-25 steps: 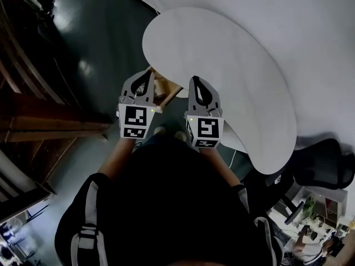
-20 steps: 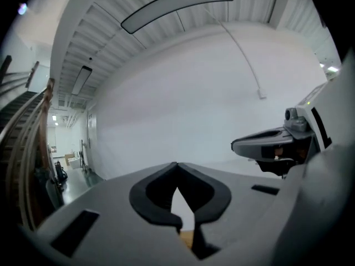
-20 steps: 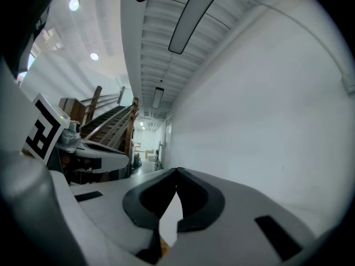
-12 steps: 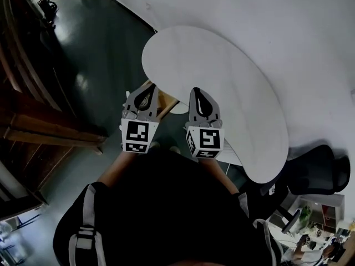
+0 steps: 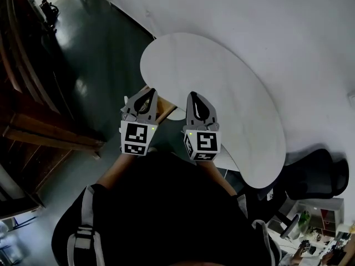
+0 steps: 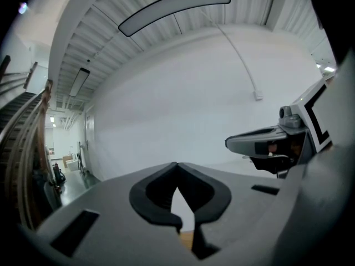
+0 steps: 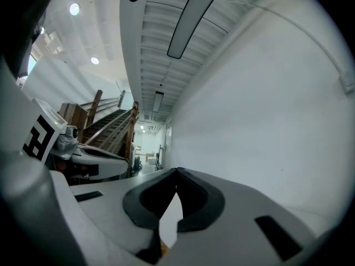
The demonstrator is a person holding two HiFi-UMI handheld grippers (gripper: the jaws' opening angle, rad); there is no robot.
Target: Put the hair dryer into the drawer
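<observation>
Far left, a dark wooden staircase (image 5: 33,121) edges a glossy dark floor (image 5: 105,54). The left gripper (image 5: 150,91) is grey moulded plastic, its jaws clenched tip to tip around nothing. Its marker cube (image 5: 136,137) bears only black-and-white square patterns, no readable words. Just beside it, the right gripper (image 5: 194,95) is likewise closed and empty, with its own patterned cube (image 5: 202,143). A tan wooden piece (image 5: 166,101) shows between them, below a smooth white kidney-shaped tabletop (image 5: 233,87). Behind that runs a plain white wall (image 5: 266,15). A black office chair (image 5: 324,173) sits lower right. Where the hair dryer lies I cannot tell.
</observation>
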